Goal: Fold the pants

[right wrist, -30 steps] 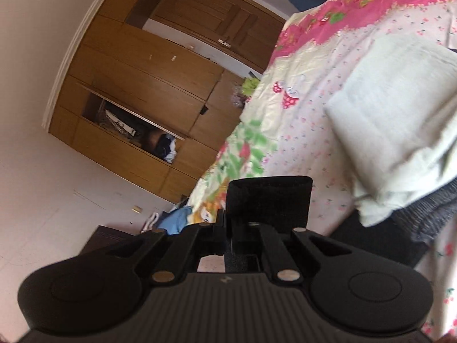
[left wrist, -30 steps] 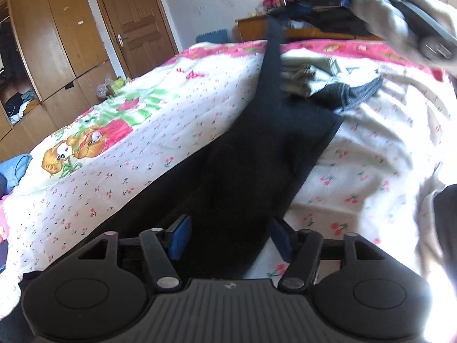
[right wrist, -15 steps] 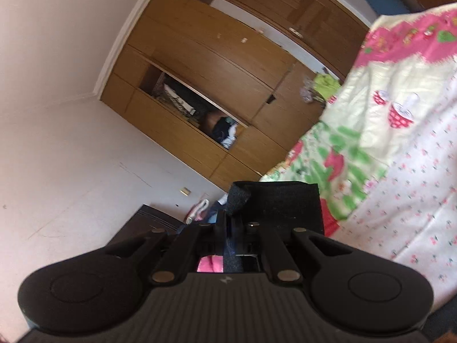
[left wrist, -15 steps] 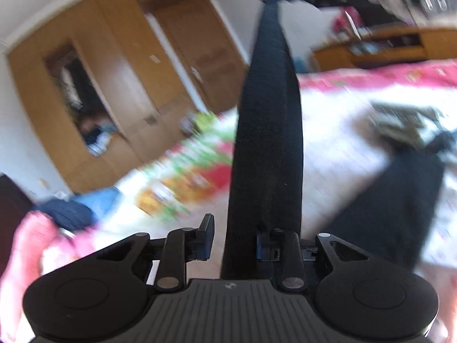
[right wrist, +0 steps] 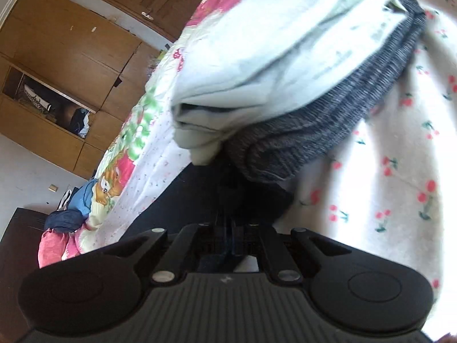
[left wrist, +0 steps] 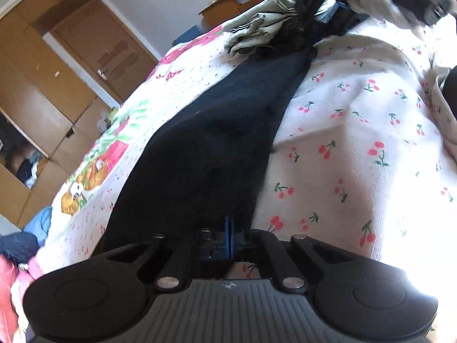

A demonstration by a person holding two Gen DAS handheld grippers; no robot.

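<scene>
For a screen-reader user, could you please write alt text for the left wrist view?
The left hand-held gripper is shut on the near end of dark pants that stretch away across a cherry-print bedsheet. At the far end, by a pale folded garment, a gloved hand holds the other gripper.

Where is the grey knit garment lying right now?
Right wrist view, centre right: the grey knit garment lies on the cherry-print bedsheet, under the pale green folded garment, its near end beside the black pants.
</scene>
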